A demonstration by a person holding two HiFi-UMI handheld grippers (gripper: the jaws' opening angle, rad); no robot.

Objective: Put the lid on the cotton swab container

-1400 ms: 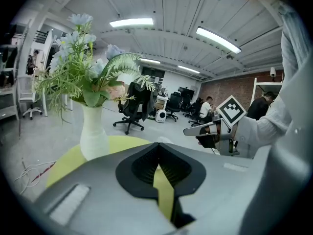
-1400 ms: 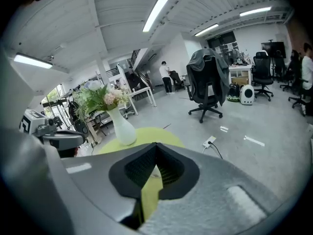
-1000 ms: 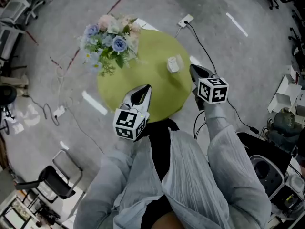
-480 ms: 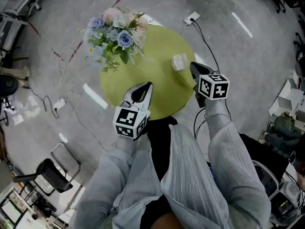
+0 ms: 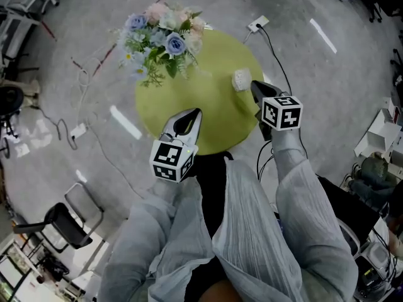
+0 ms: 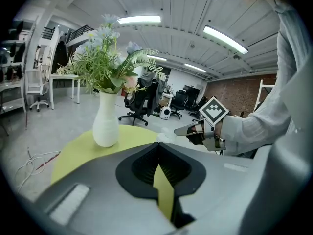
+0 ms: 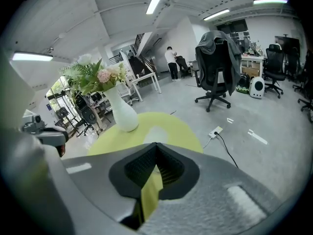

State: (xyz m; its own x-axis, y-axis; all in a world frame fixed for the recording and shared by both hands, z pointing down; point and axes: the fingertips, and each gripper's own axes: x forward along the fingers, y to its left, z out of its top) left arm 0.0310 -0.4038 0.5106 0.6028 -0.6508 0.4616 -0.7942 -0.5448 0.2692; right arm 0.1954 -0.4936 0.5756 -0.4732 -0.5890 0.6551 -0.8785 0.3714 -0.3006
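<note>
Green table (image 5: 208,106) | 2 arms (image 5: 291,168) forward | left tool (image 5: 196,112) closed | right tool (image 5: 254,85) closed beside container (image 5: 241,79)

We wear a pale grey, finely pleated shirt (image 5: 252,231) with long sleeves (image 5: 296,181). A black garment (image 5: 211,184) shows between the sleeves, toward 6 o'clock in the head view. Our left gripper (image 5: 191,114) and right gripper (image 5: 254,87) are grey wedge-shaped shells that taper to a point, and their jaws are lined with black ribbed pads (image 6: 173,170). Each carries a white cube printed with black square markers: the left cube (image 5: 170,162) lies toward 8 o'clock and the right cube (image 5: 281,114) toward 2 o'clock.
</note>
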